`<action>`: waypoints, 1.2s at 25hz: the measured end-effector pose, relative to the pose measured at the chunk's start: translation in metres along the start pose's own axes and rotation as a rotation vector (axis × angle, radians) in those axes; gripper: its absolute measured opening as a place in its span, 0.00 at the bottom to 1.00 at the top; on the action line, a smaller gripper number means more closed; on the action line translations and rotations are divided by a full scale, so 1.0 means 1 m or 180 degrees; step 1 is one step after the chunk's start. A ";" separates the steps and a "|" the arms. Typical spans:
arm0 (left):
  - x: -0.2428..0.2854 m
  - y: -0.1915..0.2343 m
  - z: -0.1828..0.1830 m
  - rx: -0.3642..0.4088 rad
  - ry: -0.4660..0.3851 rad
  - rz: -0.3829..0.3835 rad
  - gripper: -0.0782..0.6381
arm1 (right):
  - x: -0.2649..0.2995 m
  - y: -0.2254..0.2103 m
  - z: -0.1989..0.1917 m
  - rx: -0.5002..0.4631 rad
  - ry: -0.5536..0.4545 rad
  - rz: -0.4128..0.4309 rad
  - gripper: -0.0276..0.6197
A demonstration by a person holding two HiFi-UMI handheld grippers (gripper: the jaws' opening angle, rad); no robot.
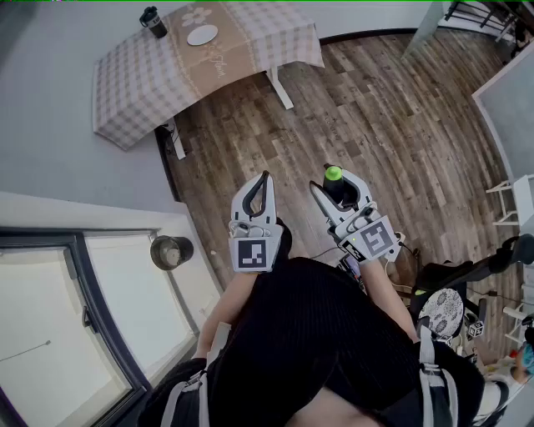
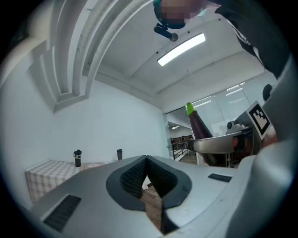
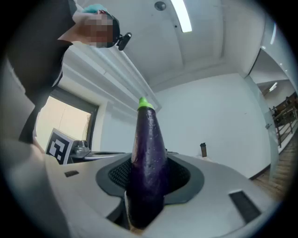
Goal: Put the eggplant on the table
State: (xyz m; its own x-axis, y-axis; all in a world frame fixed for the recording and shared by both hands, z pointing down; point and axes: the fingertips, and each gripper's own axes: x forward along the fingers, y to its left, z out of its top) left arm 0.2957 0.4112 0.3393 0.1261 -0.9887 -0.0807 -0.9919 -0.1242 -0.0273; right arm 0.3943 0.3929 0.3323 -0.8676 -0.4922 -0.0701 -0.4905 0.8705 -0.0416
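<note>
Head view: the right gripper grips a dark purple, green-capped eggplant over the wood floor, well apart from the checked table.

Left gripper view: the left gripper is clenched and empty.

Right gripper view: the eggplant is glossy and tapering, clamped between both pads.

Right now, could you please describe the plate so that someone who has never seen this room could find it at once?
Find the table with the checked cloth, across the wooden floor by the grey wall. A tan runner crosses its middle, and the plate lies on the runner's far end. It is flat, white and empty, unlike the dark upright bottle beside it.
</note>
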 end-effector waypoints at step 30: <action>0.169 0.245 -0.042 -0.0025 0.0130 0.0369 0.09 | 0.314 -0.107 -0.005 -0.0557 0.0305 0.0342 0.33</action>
State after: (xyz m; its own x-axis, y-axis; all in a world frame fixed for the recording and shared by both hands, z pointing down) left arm 0.0735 0.2099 0.3610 0.0099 -0.9991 -0.0422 -0.9999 -0.0094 -0.0123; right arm 0.1736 0.1449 0.3196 -0.9153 -0.4016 0.0306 -0.3944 0.9090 0.1350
